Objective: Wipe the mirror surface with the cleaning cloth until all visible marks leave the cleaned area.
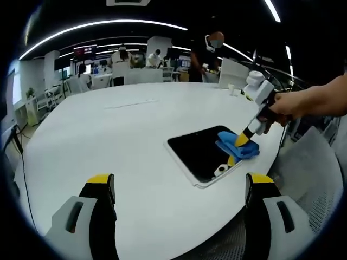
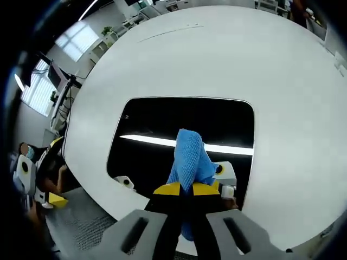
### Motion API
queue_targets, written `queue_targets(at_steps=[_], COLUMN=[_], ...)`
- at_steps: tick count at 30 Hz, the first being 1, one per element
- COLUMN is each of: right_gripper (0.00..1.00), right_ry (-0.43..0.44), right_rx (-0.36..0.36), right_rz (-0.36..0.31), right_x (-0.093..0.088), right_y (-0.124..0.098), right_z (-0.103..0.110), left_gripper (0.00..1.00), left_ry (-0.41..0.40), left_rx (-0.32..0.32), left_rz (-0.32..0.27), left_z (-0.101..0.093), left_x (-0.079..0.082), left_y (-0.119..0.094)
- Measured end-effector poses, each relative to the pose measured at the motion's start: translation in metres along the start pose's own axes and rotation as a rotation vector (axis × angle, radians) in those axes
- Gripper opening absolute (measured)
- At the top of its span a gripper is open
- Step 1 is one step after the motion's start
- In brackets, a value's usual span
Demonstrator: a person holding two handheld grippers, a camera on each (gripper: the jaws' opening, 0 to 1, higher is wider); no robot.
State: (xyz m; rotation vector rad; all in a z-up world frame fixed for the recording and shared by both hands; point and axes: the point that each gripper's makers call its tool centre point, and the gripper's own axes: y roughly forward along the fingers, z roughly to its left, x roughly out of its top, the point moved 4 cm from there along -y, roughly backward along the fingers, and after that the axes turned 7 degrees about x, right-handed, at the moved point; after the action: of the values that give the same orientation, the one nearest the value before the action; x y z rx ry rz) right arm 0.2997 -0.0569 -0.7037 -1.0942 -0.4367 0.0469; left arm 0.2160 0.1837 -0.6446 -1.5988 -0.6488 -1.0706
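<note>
Left gripper view: left gripper (image 1: pixel 179 187) hangs low over the near edge of the white table (image 1: pixel 108 130), jaws spread wide, nothing between them. It's parked well clear of the mirror (image 1: pixel 203 154), my guess so it stays out of the wiping path. The mirror lies flat near the table's right edge, dark glass in a thin pale frame. The right gripper (image 1: pixel 243 140) comes in from the right in a person's hand (image 1: pixel 290 105), angled down so its yellow tips press a blue cloth (image 1: pixel 238 145) onto the far right part of the glass. Cloth is bunched, touching the mirror. Office desks and people stand far behind the table.

Right gripper view: right gripper (image 2: pixel 183 188) is clamped tight on the blue cloth (image 2: pixel 188 157), yellow tips nearly meeting around the fold. The cloth sticks out forward past the tips, so fabric, not plastic, meets the glass. The mirror (image 2: pixel 162 122) sits straight ahead, reflecting a bright ceiling light strip. Cloth lies on the near part of the glass, toward the right. Small pale shapes on the glass near the bottom edge look like reflections of the rig; can't tell if any are marks. No smudges I can make out on the rest at this resolution.

Judgement: wiping is mid-job; most of the glass ahead of the cloth looks not yet covered by this pass.
</note>
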Motion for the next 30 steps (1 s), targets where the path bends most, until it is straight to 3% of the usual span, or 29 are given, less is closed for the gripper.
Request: queue_targets(at_steps=[9, 30], right_gripper=[0.0, 0.0], right_ry=[0.015, 0.009], right_rx=[0.014, 0.016], right_rz=[0.001, 0.021], right_x=[-0.011, -0.029], right_y=[-0.003, -0.01], right_z=[0.002, 0.008], left_gripper=[0.99, 0.99], left_ry=[-0.028, -0.016], left_rx=[-0.014, -0.018], left_rz=[0.065, 0.055], left_z=[-0.003, -0.001], left_x=[-0.008, -0.006], left_y=[0.0, 0.002])
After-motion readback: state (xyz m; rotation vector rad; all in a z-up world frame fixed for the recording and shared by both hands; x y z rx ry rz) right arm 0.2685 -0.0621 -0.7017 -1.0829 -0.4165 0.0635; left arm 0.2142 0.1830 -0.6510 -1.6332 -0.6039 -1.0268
